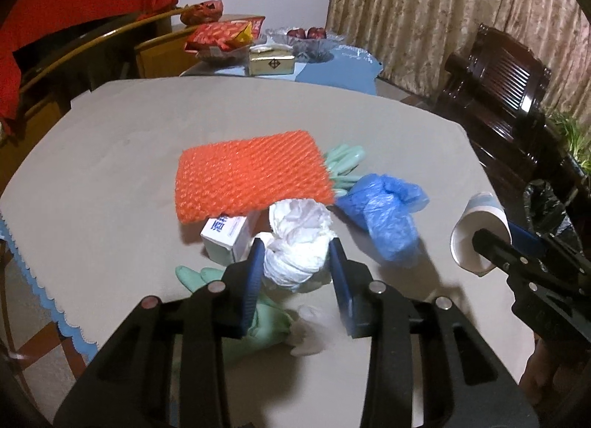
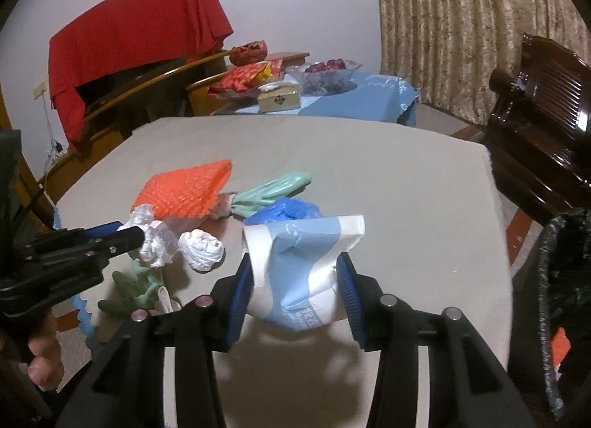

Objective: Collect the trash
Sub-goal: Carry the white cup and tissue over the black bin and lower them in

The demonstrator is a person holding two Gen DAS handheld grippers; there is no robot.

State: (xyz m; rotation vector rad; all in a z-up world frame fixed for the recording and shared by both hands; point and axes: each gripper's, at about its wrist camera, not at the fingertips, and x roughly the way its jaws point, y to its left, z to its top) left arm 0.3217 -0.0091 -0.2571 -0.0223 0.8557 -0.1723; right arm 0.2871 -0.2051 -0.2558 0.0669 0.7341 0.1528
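Observation:
My left gripper [image 1: 297,247] is shut on a crumpled white tissue [image 1: 295,261], held just above the grey table [image 1: 129,139]. My right gripper [image 2: 294,261] is shut on a crushed blue-and-white paper cup [image 2: 299,243], also off the table. The cup [image 1: 476,235] shows at the right of the left wrist view. On the table lie an orange foam net [image 1: 247,176], green gloves [image 1: 343,158], a blue plastic bag [image 1: 384,206], a small white box [image 1: 225,235] and another white wad [image 2: 202,250].
A black trash bag [image 2: 561,280] stands open off the table's right edge. A dark wooden chair [image 2: 543,132] is behind it. At the back a blue-clothed table [image 2: 351,102] holds snacks, a fruit bowl and a tissue box. A red cloth [image 2: 129,43] hangs over chairs at the left.

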